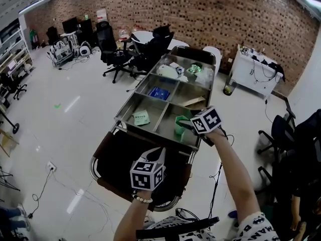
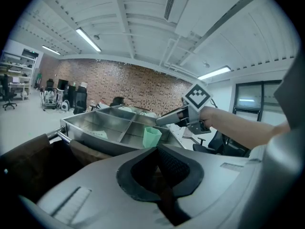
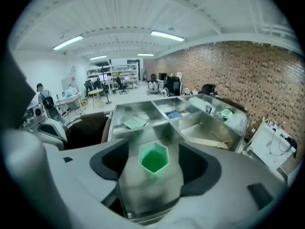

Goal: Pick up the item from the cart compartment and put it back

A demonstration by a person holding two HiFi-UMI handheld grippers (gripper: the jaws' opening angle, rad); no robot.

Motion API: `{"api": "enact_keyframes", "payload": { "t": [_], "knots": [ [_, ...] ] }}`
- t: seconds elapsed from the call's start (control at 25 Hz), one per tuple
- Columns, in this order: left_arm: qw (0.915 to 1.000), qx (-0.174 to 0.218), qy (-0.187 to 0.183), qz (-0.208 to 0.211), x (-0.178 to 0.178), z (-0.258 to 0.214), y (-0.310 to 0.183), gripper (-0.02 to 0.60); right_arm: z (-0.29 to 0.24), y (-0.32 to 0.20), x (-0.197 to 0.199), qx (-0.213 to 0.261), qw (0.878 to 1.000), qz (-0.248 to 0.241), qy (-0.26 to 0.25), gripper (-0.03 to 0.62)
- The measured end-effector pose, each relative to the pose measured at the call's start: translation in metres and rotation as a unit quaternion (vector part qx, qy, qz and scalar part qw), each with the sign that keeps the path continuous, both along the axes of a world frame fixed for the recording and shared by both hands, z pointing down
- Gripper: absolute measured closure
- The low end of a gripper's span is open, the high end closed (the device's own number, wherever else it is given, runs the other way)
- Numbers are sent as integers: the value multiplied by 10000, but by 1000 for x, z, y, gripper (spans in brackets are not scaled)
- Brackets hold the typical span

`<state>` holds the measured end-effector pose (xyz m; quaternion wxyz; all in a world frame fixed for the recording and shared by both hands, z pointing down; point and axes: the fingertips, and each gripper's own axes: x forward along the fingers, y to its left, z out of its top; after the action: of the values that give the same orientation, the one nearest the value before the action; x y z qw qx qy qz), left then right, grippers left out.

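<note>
Both jaws of the right gripper (image 3: 155, 170) stood wide apart, gripping nothing; the green cup (image 3: 153, 157) sat upright between them at 12 o'clock, in the cart's nearest right compartment (image 1: 168, 117). Closed and empty, the left gripper (image 1: 159, 154) hung farther off, at the cup's 7 o'clock.

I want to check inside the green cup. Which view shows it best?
The right gripper view: the green cup sits close, its hexagonal mouth open to the camera. The head view shows it small, standing in a near compartment of the cart; the left gripper view shows only its outer side.
</note>
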<state>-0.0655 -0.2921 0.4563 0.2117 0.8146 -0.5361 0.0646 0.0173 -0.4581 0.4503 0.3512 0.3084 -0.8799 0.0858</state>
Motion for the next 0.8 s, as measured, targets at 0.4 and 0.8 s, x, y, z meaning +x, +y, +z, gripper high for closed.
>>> {"api": "enact_keyframes", "payload": {
  "t": [0.4, 0.8],
  "knots": [
    [9997, 203, -56, -104, -10, -10, 13, 580, -108, 67, 45, 1554, 9695, 700, -1764, 591],
    [9987, 483, -48, -178, -14, -13, 42, 580, -124, 150, 77, 2014, 9451, 861, -2427, 591]
  ]
}}
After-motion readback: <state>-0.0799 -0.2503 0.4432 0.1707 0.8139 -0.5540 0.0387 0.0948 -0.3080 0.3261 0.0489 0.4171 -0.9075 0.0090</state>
